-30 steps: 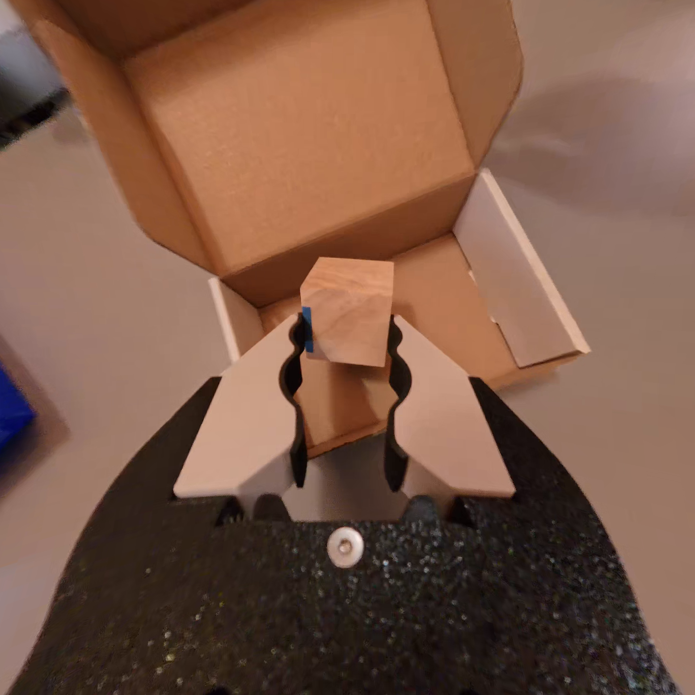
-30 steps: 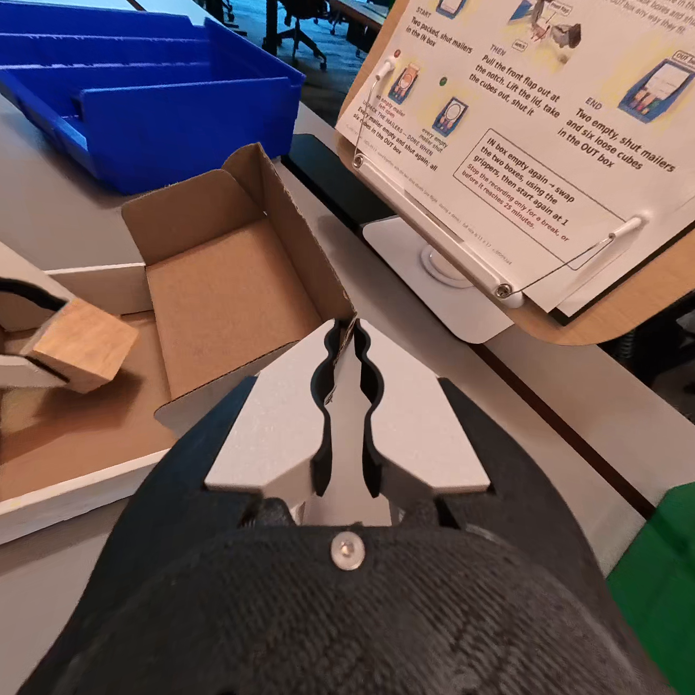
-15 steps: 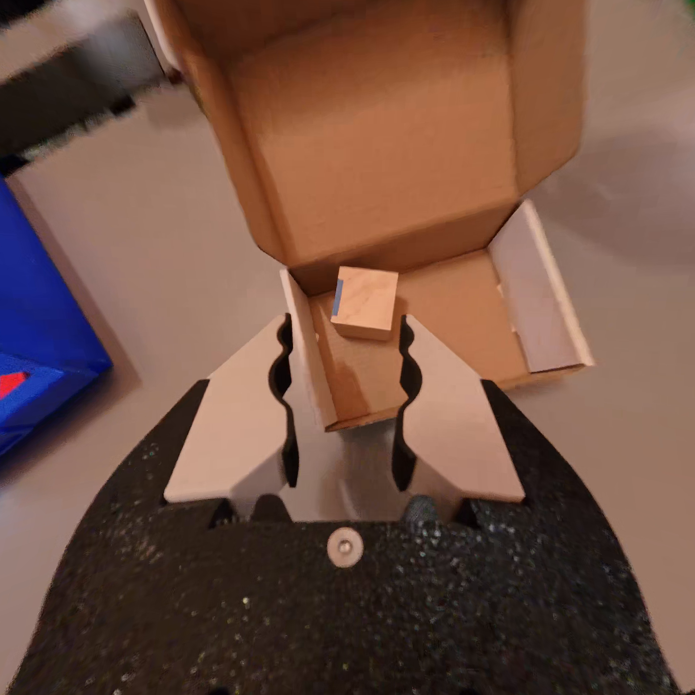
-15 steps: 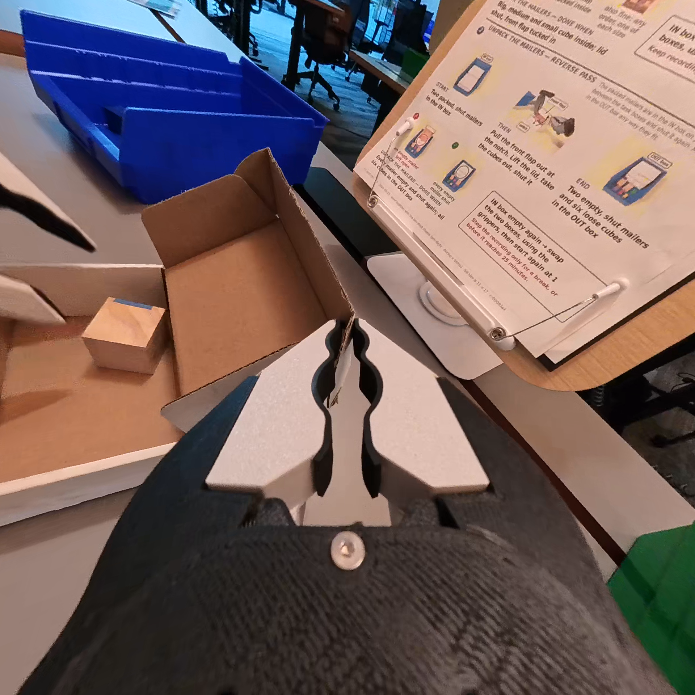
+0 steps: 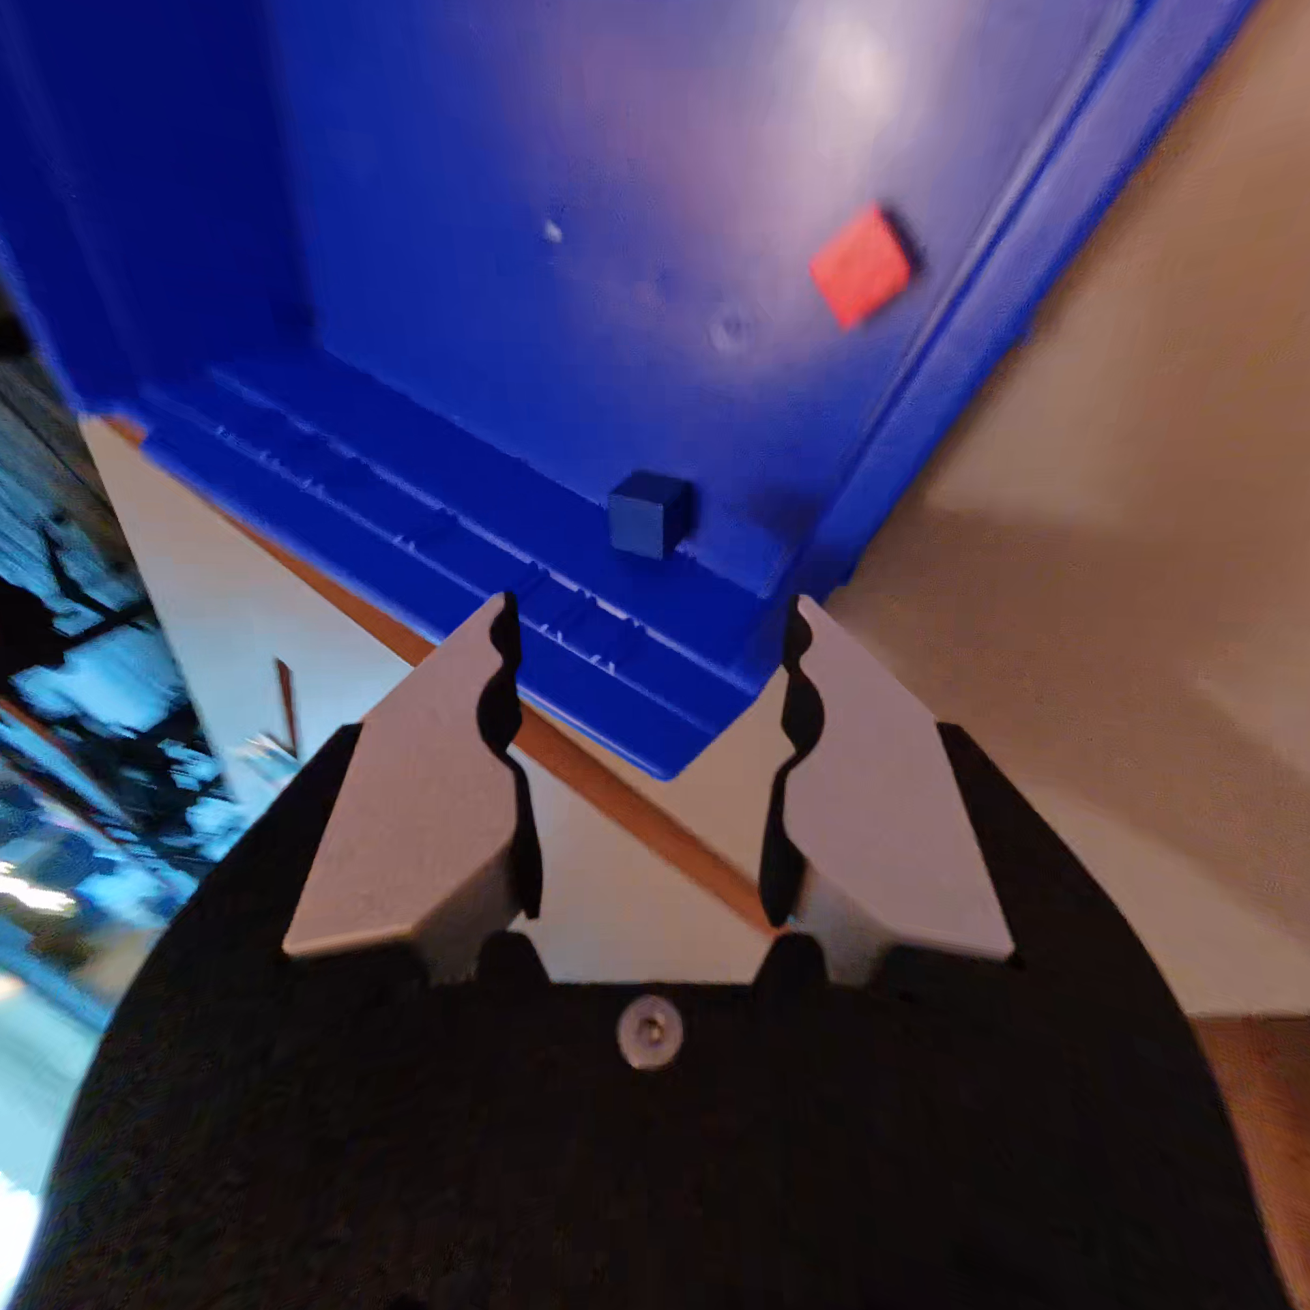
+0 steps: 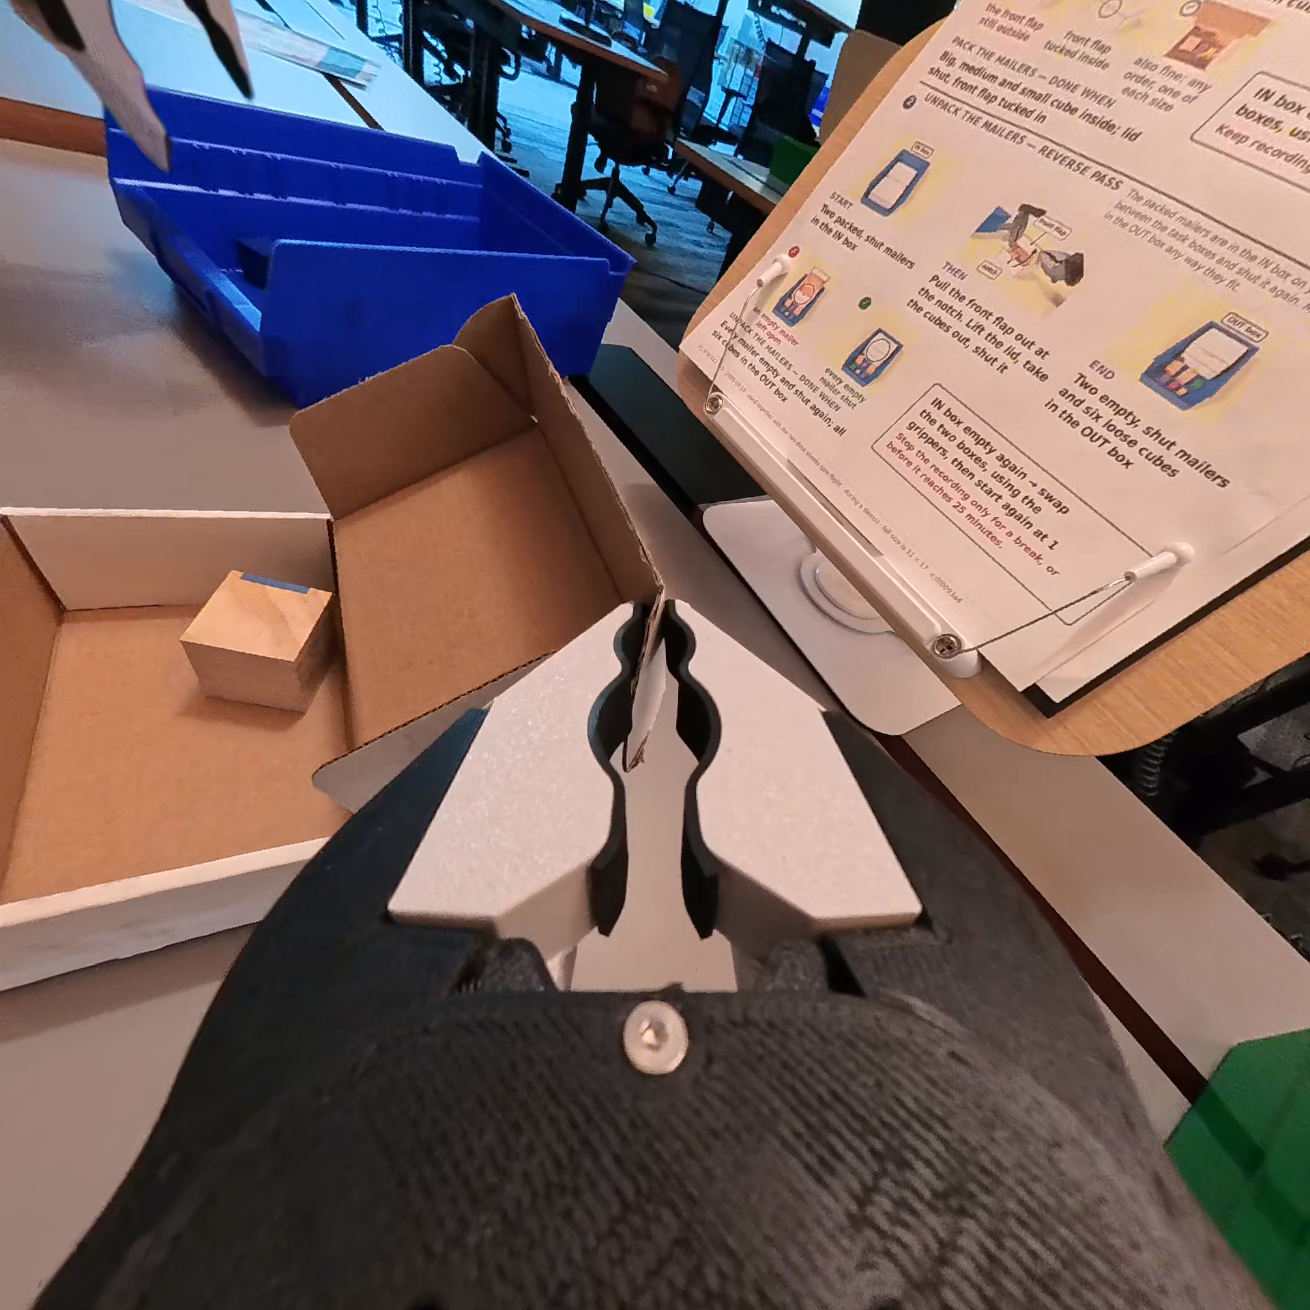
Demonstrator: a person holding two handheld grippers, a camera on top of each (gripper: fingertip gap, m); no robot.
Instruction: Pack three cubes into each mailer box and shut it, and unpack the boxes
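Small blue cube (image 5: 646,523) in blue plastic bin (image 5: 496,283) beyond left tongs (image 5: 652,609), gaping, empty; right tongs (image 6: 656,617) pinching brown cardboard mailer flap (image 6: 567,454).

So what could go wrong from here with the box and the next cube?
1. The right gripper pinches only the lid flap edge; a slip could drop the lid over the wooden cube.
2. The blue cube sits near the blue bin wall, so the open left gripper may hit it.
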